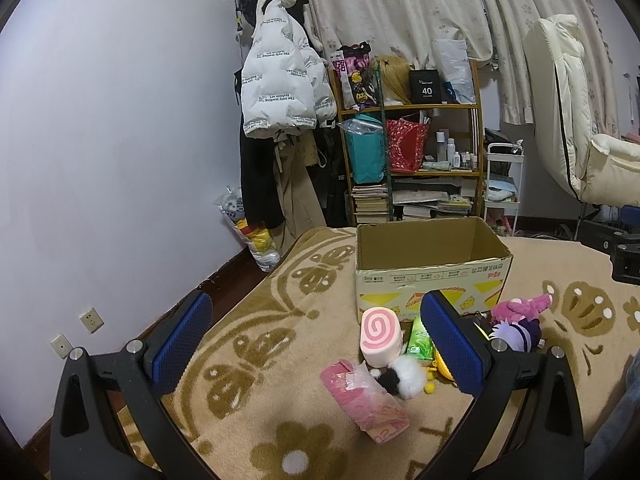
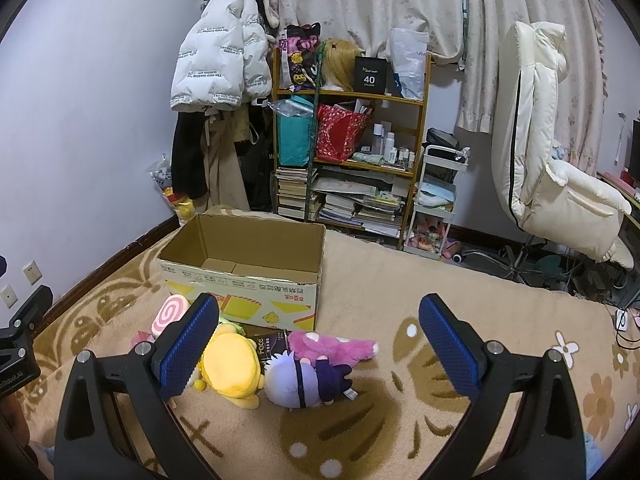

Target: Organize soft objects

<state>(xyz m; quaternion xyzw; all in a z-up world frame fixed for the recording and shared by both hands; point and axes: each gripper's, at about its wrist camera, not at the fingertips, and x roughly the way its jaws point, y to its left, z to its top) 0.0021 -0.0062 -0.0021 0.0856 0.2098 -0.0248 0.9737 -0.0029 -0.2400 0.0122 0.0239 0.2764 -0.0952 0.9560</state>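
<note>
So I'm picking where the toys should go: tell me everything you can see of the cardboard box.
The cardboard box stands upright on the patterned blanket, top open with no flaps showing. It looks like plain brown corrugated board inside, and seems empty. The pale front has yellow graphics and red print, upside down. The rim is slightly ragged. The soft toys lie against or near its front.

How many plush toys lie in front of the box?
3 clearly: the yellow plush, the pink plush, and the pale-haired doll before them. A fluffy black-and-white toy may be another; more could hide.
</note>
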